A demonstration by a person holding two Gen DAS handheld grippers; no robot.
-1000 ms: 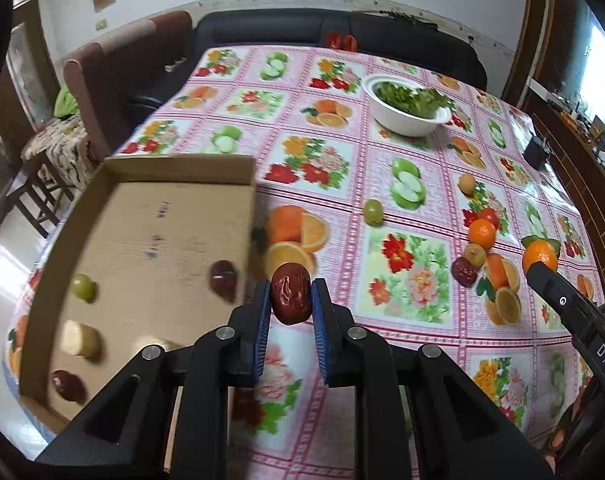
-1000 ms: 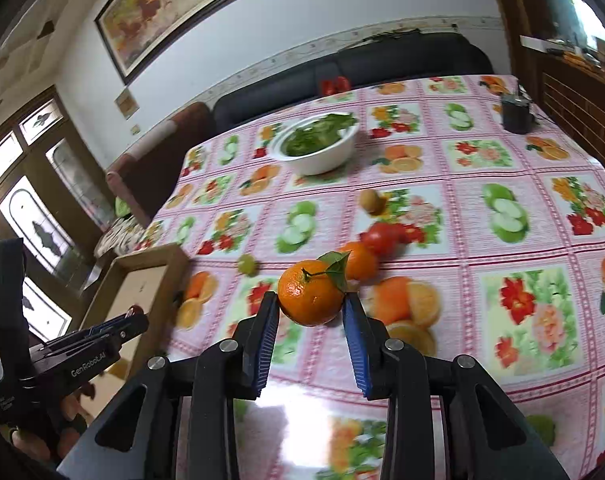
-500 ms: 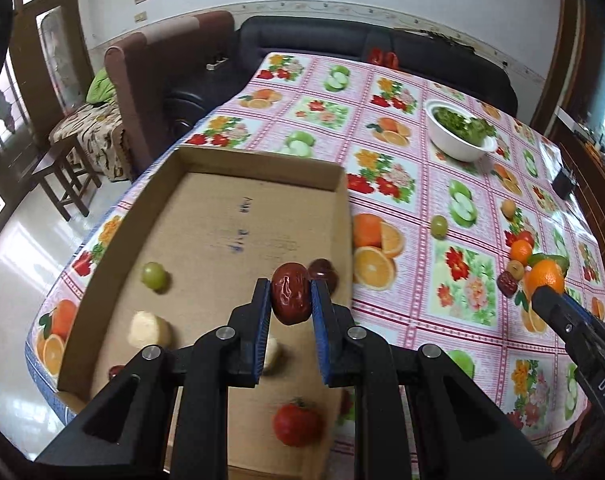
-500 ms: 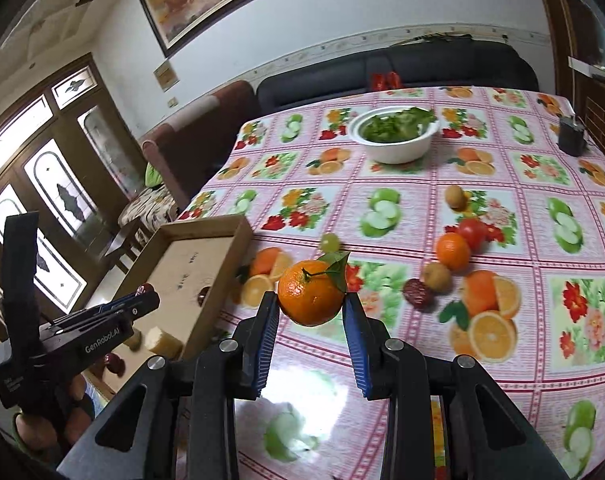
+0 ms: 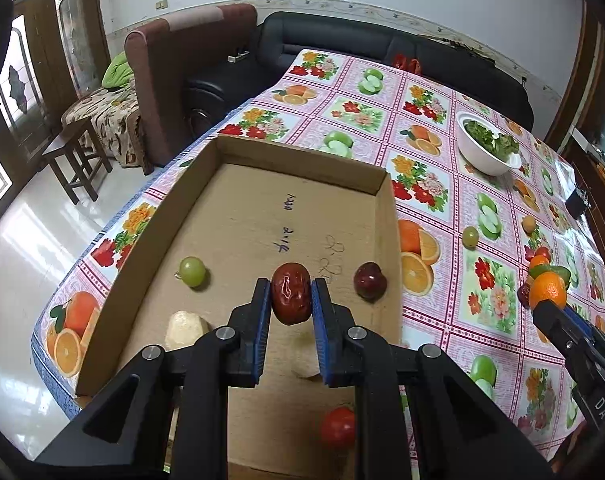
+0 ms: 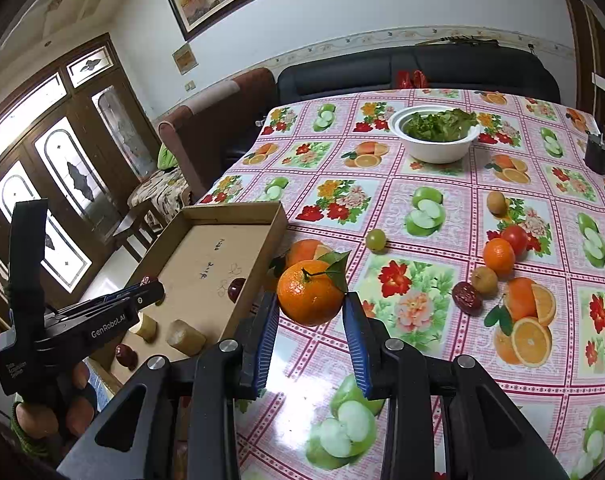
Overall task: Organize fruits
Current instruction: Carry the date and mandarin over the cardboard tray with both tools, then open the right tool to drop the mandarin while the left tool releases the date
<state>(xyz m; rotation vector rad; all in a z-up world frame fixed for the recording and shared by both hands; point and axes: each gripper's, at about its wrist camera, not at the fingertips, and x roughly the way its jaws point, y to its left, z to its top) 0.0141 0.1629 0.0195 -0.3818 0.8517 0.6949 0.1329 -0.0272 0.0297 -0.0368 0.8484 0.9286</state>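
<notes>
My left gripper (image 5: 291, 300) is shut on a red date (image 5: 291, 298), held above the floor of a shallow cardboard box (image 5: 302, 168). Inside the box lie a green grape (image 5: 192, 271), a dark red fruit (image 5: 369, 281), a pale fruit chunk (image 5: 184, 328) and a red tomato (image 5: 337, 426). My right gripper (image 6: 311, 312) is shut on a leafy orange mandarin (image 6: 310, 294), held over the tablecloth just right of the box (image 6: 272, 220). The mandarin (image 5: 547, 290) also shows at the right edge of the left wrist view.
Loose on the flowered tablecloth are a green grape (image 6: 376, 239), a mandarin (image 6: 498, 256), a tomato (image 6: 514, 238), two brownish fruits (image 6: 484, 280), and a date (image 6: 467, 297). A white bowl of greens (image 6: 436, 136) stands further back, a dark cup (image 6: 597, 152) far right. Sofas border the table.
Both grippers have carried their fruit leftward. The date now hangs over the box's middle instead of beside its right wall; the mandarin has come close to the box's right wall.
</notes>
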